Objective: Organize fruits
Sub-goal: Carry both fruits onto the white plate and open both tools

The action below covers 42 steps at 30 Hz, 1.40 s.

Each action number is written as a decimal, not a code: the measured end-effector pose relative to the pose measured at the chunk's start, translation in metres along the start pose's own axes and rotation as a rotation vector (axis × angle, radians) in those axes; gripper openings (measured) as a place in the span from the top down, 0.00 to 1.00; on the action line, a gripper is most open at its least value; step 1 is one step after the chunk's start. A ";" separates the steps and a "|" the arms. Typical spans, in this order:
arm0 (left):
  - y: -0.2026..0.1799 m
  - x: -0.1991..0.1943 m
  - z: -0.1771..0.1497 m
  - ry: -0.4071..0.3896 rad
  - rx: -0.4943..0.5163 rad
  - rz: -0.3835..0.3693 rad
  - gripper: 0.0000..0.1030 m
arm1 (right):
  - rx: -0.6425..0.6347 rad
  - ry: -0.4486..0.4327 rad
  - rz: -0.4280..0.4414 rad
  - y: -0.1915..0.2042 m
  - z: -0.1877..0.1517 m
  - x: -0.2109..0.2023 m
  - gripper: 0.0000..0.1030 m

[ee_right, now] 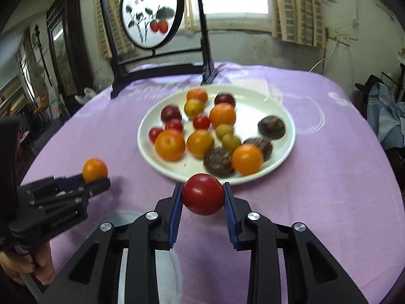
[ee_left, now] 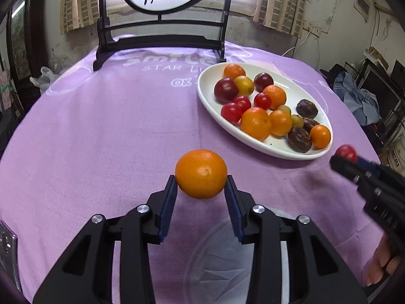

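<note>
Fruits are lying heaped on the white plate (ee_right: 283,152) on the purple cloth (ee_left: 101,126): oranges, red tomatoes (ee_right: 201,121), dark plums, small yellow-green ones and brown wrinkled ones, while two more are being held in the air nearer the cameras. The left gripper (ee_left: 201,186) is clamping an orange (ee_left: 201,173) between its blue pads above the cloth, left of the plate, and the right gripper (ee_right: 203,193) is gripping a red tomato (ee_right: 203,193) just in front of the plate's near rim. A black stand (ee_left: 162,38) with a round painted panel is sitting at the table's far end.
</note>
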<state>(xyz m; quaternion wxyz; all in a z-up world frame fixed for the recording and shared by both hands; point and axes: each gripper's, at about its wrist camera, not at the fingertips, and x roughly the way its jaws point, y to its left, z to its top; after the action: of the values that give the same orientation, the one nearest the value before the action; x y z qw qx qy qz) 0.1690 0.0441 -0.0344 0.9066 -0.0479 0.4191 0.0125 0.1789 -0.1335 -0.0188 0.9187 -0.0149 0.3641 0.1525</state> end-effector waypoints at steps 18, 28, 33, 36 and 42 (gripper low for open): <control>-0.067 0.035 0.102 -0.042 0.084 -0.044 0.63 | -0.067 -0.051 -0.072 -0.025 0.045 0.042 0.69; -0.065 0.082 0.115 -0.015 0.064 -0.006 0.63 | -0.049 -0.035 -0.075 -0.030 0.051 0.074 0.68; -0.066 0.084 0.115 -0.031 0.045 0.003 0.34 | -0.012 -0.056 -0.062 -0.035 0.048 0.074 0.46; -0.065 0.071 0.115 -0.088 0.027 0.031 0.20 | -0.012 -0.057 -0.054 -0.036 0.047 0.068 0.46; -0.062 0.048 0.110 -0.095 0.018 0.005 0.17 | 0.020 -0.054 -0.042 -0.041 0.041 0.048 0.43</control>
<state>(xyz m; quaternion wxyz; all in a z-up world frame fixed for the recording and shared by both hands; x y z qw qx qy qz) 0.2873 -0.0074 0.0049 0.9258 -0.0383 0.3758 0.0132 0.2513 -0.1539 -0.0245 0.9312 -0.0091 0.3404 0.1298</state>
